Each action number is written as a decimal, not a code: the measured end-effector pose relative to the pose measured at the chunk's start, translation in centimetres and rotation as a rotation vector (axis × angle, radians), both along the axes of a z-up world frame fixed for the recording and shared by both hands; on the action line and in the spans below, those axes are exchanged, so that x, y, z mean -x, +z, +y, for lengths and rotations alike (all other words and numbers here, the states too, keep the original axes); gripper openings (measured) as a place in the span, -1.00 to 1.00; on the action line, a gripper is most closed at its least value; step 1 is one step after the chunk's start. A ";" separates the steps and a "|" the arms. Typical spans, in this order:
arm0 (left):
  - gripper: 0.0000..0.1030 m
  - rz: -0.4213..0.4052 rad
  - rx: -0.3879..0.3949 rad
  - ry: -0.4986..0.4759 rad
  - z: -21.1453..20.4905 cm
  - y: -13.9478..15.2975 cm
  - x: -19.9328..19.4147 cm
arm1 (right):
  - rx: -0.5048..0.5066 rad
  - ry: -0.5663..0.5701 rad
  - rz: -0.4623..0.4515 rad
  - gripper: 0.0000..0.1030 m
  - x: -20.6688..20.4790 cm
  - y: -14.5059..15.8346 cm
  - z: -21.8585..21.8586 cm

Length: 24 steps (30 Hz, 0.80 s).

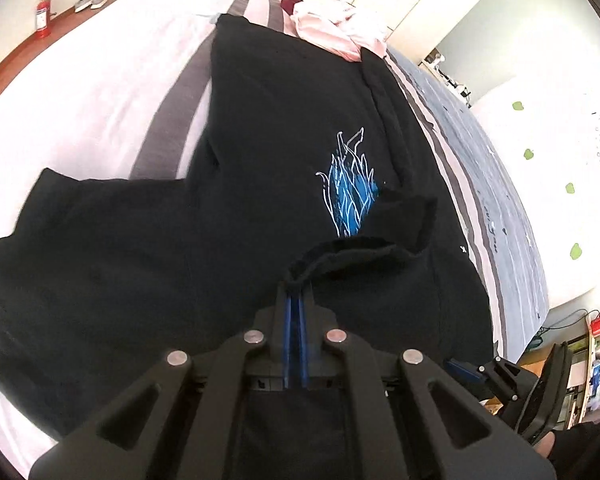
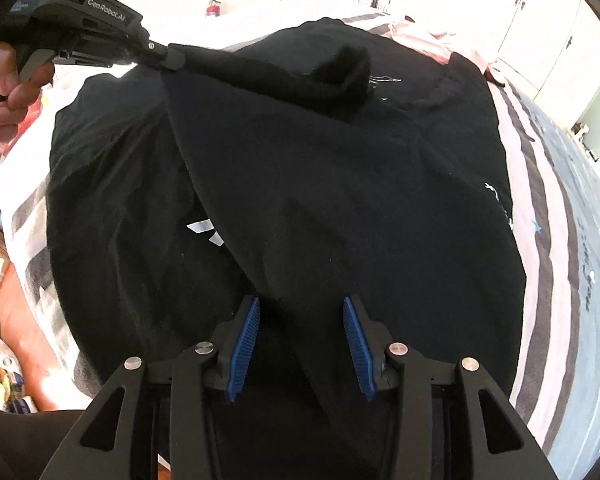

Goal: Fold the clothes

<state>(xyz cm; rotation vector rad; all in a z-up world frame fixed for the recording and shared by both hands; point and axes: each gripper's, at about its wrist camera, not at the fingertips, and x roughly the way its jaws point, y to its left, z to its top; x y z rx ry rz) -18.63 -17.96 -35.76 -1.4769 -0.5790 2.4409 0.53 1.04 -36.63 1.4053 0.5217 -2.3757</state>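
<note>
A bed (image 1: 100, 80) with a white, grey and pink striped cover fills both views, its far end blown out by glare at the top of each frame. Spread across its middle lies a black sweatshirt (image 1: 268, 128), dark enough that folds and seams are hard to make out. In the left wrist view a blue and white flame-like print (image 1: 350, 184) sits right of centre on the chest, and one sleeve reaches toward the left edge. In the right wrist view a small white logo (image 2: 206, 230) shows left of centre, partly covered by an overlapping fold.

A crumpled pink garment (image 1: 328, 30) lies beyond the sweatshirt at the top, cut off by it.

The left gripper (image 1: 296, 280) is clamped tight on a raised ribbed cuff (image 1: 356, 250), which curls up and hides part of the print. In the right wrist view a hand (image 2: 8, 88) holds that gripper at upper left.

The right gripper (image 2: 302, 308) hovers over the sweatshirt at lower centre, jaws apart, with nothing pinched between its blue pads (image 2: 250, 332).
</note>
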 end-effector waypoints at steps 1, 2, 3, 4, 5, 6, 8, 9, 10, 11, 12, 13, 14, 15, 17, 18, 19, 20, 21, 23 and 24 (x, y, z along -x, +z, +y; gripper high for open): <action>-0.97 -0.003 -0.001 0.003 -0.3 0.1 -0.1 | -0.001 0.008 0.002 -0.33 0.0 0.0 -0.1; -0.97 -0.006 -0.004 0.008 -0.5 0.2 -0.2 | -0.003 0.015 0.003 -0.41 0.0 0.0 -0.3; -0.97 -0.007 -0.009 0.012 -0.7 0.3 -0.3 | -0.004 0.023 0.005 -0.62 0.1 0.0 -0.4; -0.97 -0.008 -0.015 0.013 -0.9 0.5 -0.4 | -0.007 0.030 0.007 -0.81 0.2 0.0 -0.7; -0.97 -0.005 -0.015 0.015 -1.1 0.6 -0.4 | -0.010 0.036 0.008 -0.83 0.3 0.1 -0.9; -0.97 -0.001 -0.015 0.020 -1.4 0.9 -0.4 | -0.011 0.044 0.011 -0.84 0.3 0.2 -1.2; -0.97 0.003 -0.024 0.041 -2.3 1.4 -0.5 | 0.009 0.059 0.007 -0.86 0.5 0.8 -1.7; -0.97 0.004 -0.030 0.053 -2.9 1.6 -0.5 | 0.020 0.065 0.006 -0.87 0.5 1.1 -2.0; -0.97 0.007 -0.032 0.066 -3.5 1.9 -0.7 | 0.032 0.072 0.005 -0.87 0.6 1.4 -2.3; -0.97 0.012 -0.033 0.079 -4.2 2.3 -0.9 | 0.043 0.078 0.006 -0.87 0.6 1.8 -2.6; -0.97 0.017 -0.033 0.090 -5.0 2.6 -1.1 | 0.055 0.085 0.008 -0.88 0.7 2.1 -2.9; -0.97 0.022 -0.034 0.100 -5.6 2.9 -1.2 | 0.071 0.092 0.009 -0.88 0.8 2.6 -3.3; -0.97 0.026 -0.034 0.113 -6.4 3.3 -1.4 | 0.088 0.100 0.009 -0.88 0.8 3.1 -3.8; -0.97 0.032 -0.035 0.127 -7.3 3.6 -1.6 | 0.107 0.107 0.008 -0.88 0.9 3.5 -4.3; -0.97 0.037 -0.035 0.152 -9.0 4.3 -2.2 | 0.147 0.124 0.002 -0.88 1.1 4.4 -5.5; -0.97 0.039 -0.032 0.163 -10.0 4.6 -2.6 | 0.167 0.132 0.000 -0.88 1.2 4.7 -6.1; -0.97 0.040 -0.026 0.173 -11.0 4.9 -3.0 | 0.183 0.146 -0.003 -0.88 1.0 5.0 -7.0; -0.97 0.042 -0.022 0.184 -11.9 5.2 -3.4 | 0.195 0.162 -0.005 -0.88 0.7 5.2 -7.9; -0.97 0.041 -0.018 0.195 -12.8 5.5 -4.0 | 0.205 0.180 -0.007 -0.88 0.3 5.4 -8.8; -0.97 0.035 -0.005 0.218 -14.7 5.8 -5.3 | 0.227 0.206 -0.019 -0.88 -0.8 5.7 -10.4; -0.97 0.030 0.005 0.231 -15.8 5.9 -6.0 | 0.236 0.219 -0.028 -0.88 -0.9 5.7 -11.1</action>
